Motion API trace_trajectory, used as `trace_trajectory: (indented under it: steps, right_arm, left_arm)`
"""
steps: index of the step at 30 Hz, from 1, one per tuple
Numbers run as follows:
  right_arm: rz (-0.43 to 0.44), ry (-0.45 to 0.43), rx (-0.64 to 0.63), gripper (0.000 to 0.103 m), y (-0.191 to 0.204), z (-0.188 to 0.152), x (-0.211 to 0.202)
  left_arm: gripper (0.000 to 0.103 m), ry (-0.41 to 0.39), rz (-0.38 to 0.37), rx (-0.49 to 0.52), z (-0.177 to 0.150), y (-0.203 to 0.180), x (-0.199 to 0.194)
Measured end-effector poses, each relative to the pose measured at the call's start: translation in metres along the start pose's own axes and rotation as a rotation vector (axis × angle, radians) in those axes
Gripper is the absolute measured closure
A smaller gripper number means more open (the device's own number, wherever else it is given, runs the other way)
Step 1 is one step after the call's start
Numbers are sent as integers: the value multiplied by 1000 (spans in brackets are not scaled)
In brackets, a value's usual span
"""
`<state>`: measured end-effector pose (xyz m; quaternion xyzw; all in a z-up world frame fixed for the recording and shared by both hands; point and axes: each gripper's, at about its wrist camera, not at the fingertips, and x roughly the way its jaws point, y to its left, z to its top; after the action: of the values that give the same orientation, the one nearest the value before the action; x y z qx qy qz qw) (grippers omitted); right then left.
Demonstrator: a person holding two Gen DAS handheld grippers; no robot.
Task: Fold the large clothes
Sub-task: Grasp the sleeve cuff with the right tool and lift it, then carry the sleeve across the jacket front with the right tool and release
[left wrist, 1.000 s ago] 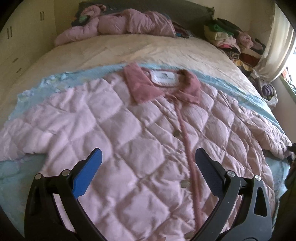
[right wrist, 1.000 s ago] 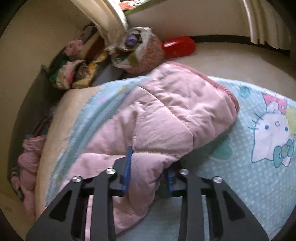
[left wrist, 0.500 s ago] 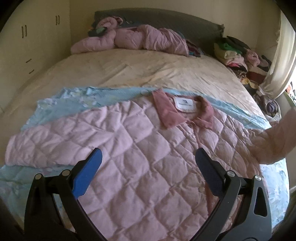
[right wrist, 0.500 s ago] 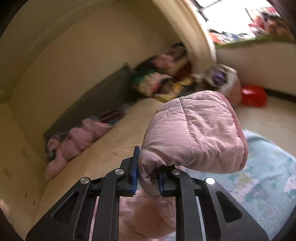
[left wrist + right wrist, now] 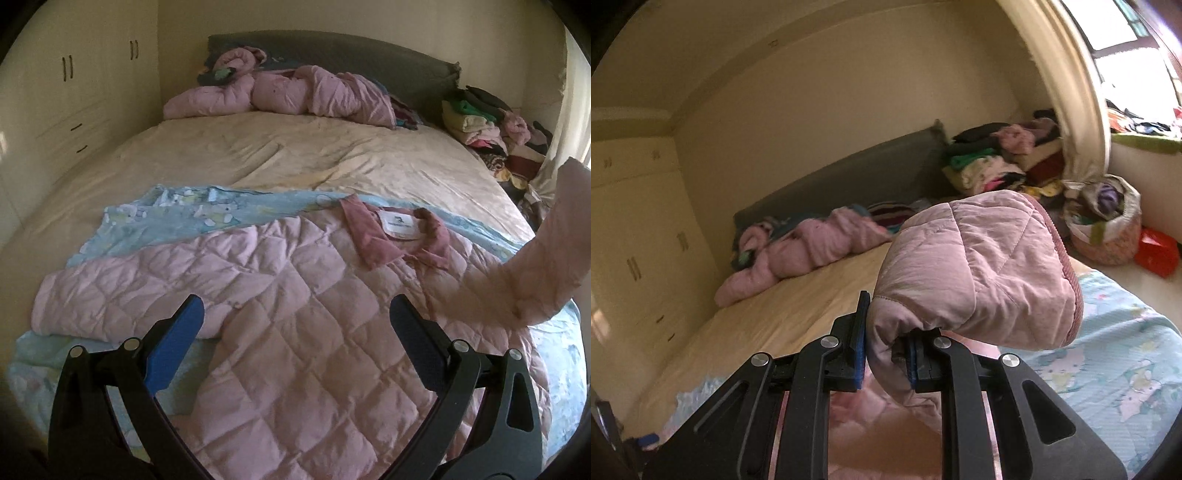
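Left wrist: cream bed [image 5: 295,155], blue blanket [image 5: 177,218]

Matt quilted cloth jacket [image 5: 295,332], corduroy-like collar [image 5: 373,236], on a smooth printed sheet [image 5: 166,218].
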<state>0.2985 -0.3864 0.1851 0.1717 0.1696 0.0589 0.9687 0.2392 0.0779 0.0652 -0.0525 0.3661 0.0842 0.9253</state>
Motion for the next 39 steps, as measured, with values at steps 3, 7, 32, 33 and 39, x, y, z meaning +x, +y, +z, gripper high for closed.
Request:
trace_trajectory:
  steps: [3,7,32,33,39]
  right_arm:
    - [36,25,-33,87,27,-9,12]
    - [74,53,-78,87,57,-27,28]
    - [178,387,-129,84,145,-208,118]
    - [183,390,-127,84,146,-211,118]
    - [245,426,-79,35,139,-223,110]
  left_arm:
    - [9,1,6,-6,0,7,5]
    - [9,6,16,-4,-1,13,12]
    - [9,144,-129,-109,-31,24,81]
    - [9,154,-141,-119,-33,23,85]
    - [9,174,-181,-155,-35,18,96]
